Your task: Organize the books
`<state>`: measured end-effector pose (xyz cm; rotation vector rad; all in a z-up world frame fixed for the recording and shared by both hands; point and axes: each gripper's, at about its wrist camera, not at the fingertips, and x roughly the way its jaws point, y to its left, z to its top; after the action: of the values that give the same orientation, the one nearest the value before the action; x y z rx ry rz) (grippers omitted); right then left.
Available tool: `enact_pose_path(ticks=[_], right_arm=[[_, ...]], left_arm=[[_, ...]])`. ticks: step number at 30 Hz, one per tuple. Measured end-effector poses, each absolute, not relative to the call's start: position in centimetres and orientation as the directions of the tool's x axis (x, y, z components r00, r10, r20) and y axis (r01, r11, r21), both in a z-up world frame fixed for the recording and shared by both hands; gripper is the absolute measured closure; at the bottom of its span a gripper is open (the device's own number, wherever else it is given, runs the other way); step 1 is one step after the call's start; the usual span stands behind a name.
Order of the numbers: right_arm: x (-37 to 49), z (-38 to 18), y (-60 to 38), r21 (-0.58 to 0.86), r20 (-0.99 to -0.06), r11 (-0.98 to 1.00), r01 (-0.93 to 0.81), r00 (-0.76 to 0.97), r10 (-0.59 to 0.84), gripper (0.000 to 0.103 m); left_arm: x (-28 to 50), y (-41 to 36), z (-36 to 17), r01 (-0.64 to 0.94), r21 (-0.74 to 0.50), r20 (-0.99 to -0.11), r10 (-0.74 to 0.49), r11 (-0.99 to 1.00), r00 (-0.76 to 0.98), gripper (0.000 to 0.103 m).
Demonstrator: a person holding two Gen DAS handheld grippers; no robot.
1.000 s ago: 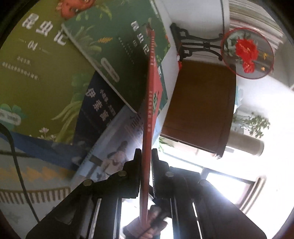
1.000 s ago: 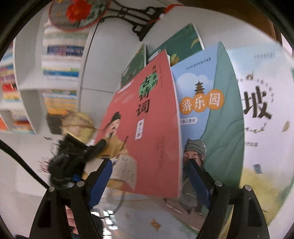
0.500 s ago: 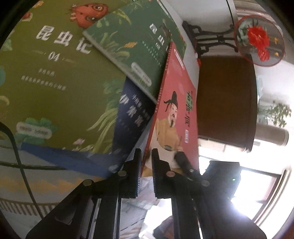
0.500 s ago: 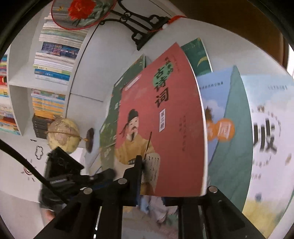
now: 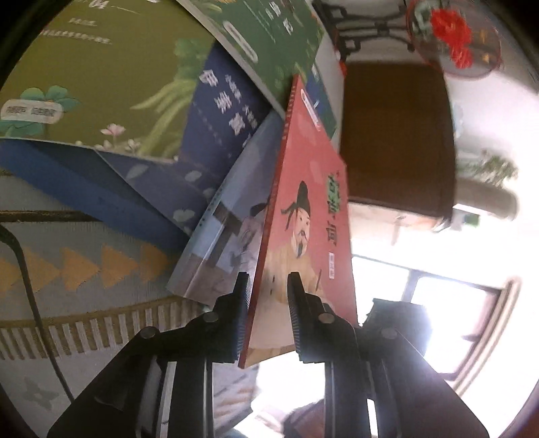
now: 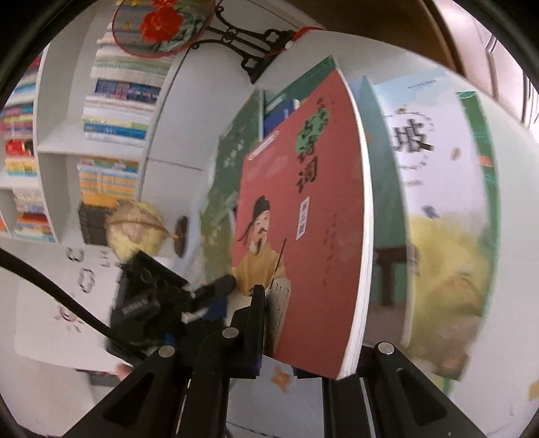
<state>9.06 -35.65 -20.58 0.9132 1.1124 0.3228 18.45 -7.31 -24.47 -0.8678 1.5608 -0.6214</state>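
Observation:
A red book with a poet in yellow robes [image 5: 310, 215] [image 6: 303, 215] stands on edge above the scattered books. My right gripper [image 6: 286, 323] is shut on its lower edge. My left gripper [image 5: 267, 289] straddles the same book; its fingers [image 5: 296, 303] stand slightly apart, with a gap to the cover. Beneath lie an olive-green book [image 5: 84, 74], a dark green book [image 5: 262, 40], a navy book [image 5: 209, 134] and a pale blue book [image 5: 229, 232]. In the right wrist view, a light book with yellow hills [image 6: 438, 209] lies behind the red one.
A patterned cloth [image 5: 84, 269] covers the table. A round fan with a red flower [image 6: 158, 27] on a black stand is at the far end. White shelves with stacked books [image 6: 114, 118] and a globe [image 6: 134, 229] are at the left. A brown cabinet [image 5: 394, 134] stands beyond.
The right gripper closed on the red book's lower edge. The book turned from edge-on to cover facing the left camera. The left fingers loosened from a tight pinch to a small gap.

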Motion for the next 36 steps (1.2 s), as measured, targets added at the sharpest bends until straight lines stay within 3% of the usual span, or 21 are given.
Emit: enact_pose_path(ticks=[3, 7, 10, 17, 23, 32, 36], right_arm=[[8.2, -22.0, -36.3, 0.696, -0.710, 0.671, 0.255, 0.387, 0.589, 0.084], [7.0, -23.0, -37.4, 0.681, -0.730, 0.677, 0.279, 0.330, 0.598, 0.081], [6.1, -22.5, -38.4, 0.615, -0.785, 0.742, 0.266, 0.299, 0.543, 0.072], [5.5, -20.8, -39.2, 0.507, -0.842, 0.841, 0.188, 0.317, 0.437, 0.072], [5.0, -20.0, -38.9, 0.640, -0.732, 0.750, 0.165, 0.426, 0.531, 0.072], [5.1, -20.1, -39.1, 0.817, -0.560, 0.538, 0.208, 0.512, 0.652, 0.092], [5.0, -20.4, -39.1, 0.873, -0.484, 0.429, 0.233, 0.524, 0.701, 0.093]], left_arm=[[18.2, -8.5, -24.1, -0.114, -0.744, -0.658, -0.752, 0.658, -0.045, 0.083], [18.4, -9.8, -24.3, -0.080, -0.736, -0.669, -0.740, 0.673, -0.073, 0.083], [18.8, -10.4, -24.4, -0.069, -0.737, -0.668, -0.740, 0.673, -0.085, 0.083], [18.9, -12.1, -24.5, -0.044, -0.742, -0.659, -0.740, 0.669, -0.132, 0.083], [17.9, -11.9, -24.8, -0.068, -0.752, -0.643, -0.753, 0.655, -0.138, 0.082], [17.9, -8.9, -25.6, -0.154, -0.808, -0.561, -0.823, 0.568, -0.094, 0.079], [18.0, -8.2, -26.1, -0.178, -0.825, -0.531, -0.843, 0.537, -0.083, 0.078]])
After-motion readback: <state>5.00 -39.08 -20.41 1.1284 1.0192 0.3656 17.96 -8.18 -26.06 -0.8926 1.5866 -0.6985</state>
